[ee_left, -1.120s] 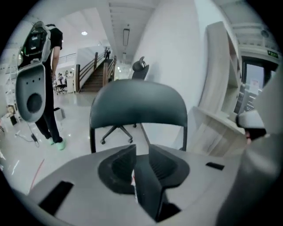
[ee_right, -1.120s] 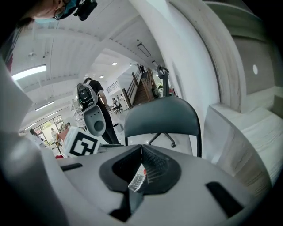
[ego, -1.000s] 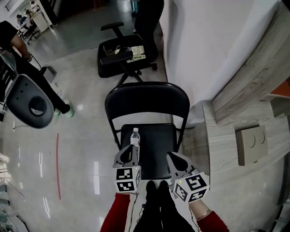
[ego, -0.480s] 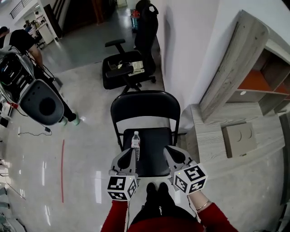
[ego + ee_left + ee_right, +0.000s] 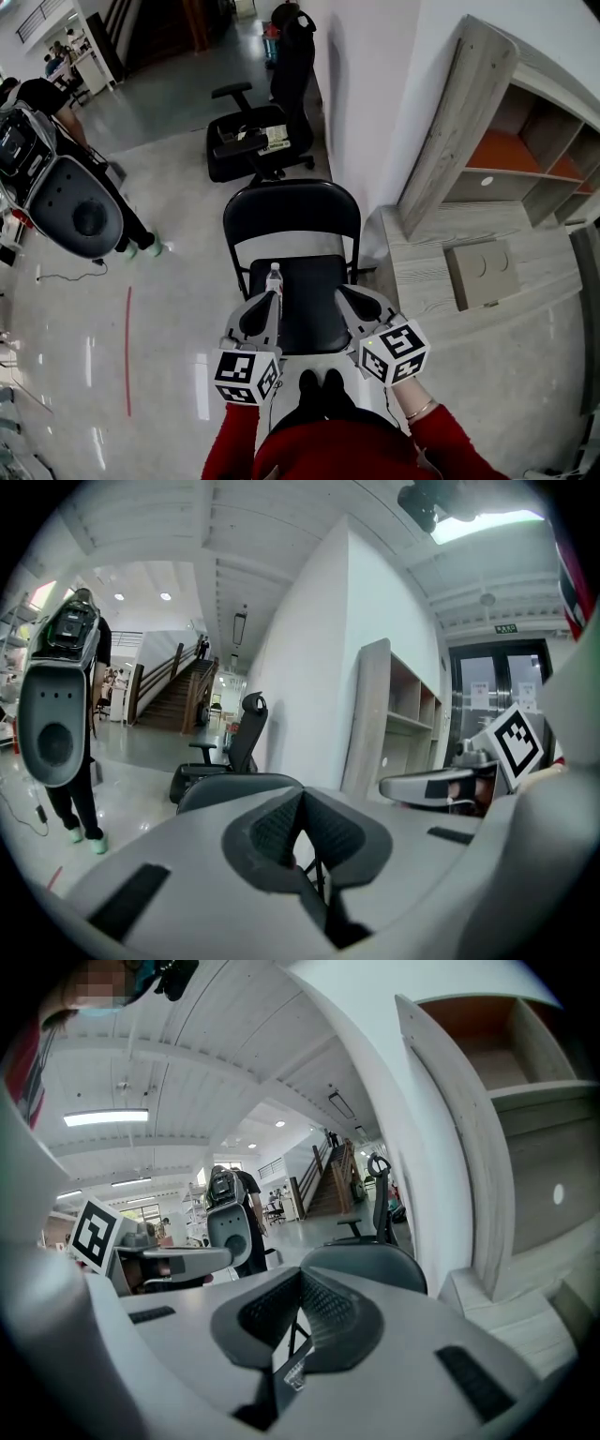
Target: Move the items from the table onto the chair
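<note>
Carefully steer left gripper (image 5: 270,302) and right gripper (image 5: 345,296), both clamped shut on nothing, clear of clear plastic water bottle (image 5: 274,277) upright near black folding chair's (image 5: 314,314) seat edge; could topple off if nudged.

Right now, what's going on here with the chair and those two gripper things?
A person holds a two-jaw gripper in each hand above the front of a black folding chair. A water bottle stands upright on the left part of its seat. The left gripper and the right gripper both have their jaws shut with nothing between them, so neither is carrying anything at this moment. The bottle looks already set down on the chair.
</note>
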